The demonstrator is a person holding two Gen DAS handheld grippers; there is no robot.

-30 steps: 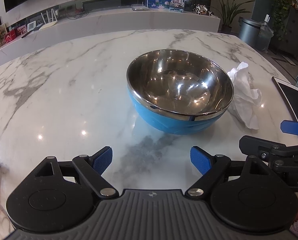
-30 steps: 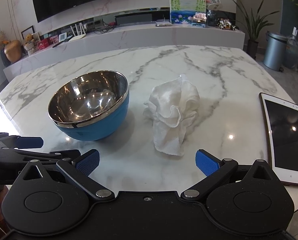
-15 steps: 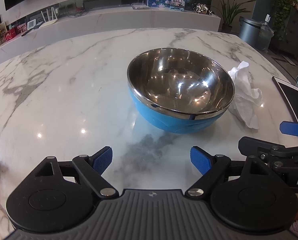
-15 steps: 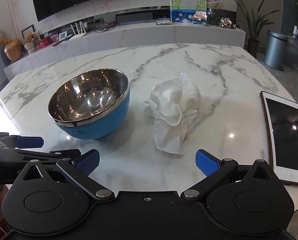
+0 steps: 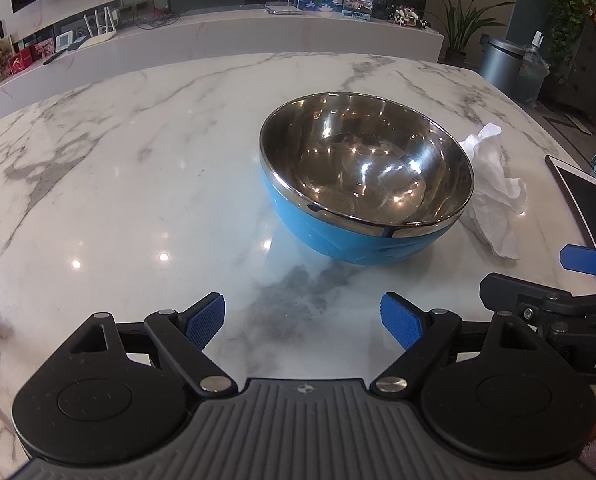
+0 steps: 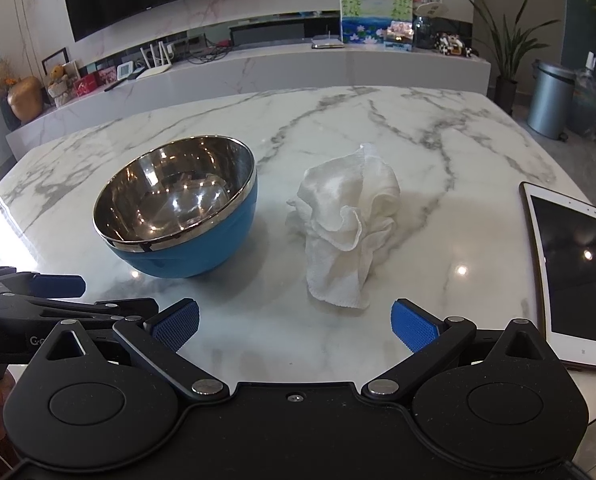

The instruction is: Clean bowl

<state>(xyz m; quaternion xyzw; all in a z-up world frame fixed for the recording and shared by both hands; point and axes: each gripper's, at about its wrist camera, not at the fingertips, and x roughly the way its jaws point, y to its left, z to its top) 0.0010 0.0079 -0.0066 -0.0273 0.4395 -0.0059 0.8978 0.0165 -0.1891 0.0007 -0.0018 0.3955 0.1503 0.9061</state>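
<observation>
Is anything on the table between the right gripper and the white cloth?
Nothing visible. The right gripper is open and faces the cloth over bare marble table. The bowl sits off to its left, the tablet to its right.

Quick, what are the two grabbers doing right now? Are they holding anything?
Left gripper: open, holding nothing, short of the bowl.
Right gripper: open, holding nothing, just short of the white cloth.

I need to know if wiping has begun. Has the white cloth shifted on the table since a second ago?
No. The white cloth lies crumpled between the bowl and the tablet, as before, untouched by either gripper.
</observation>
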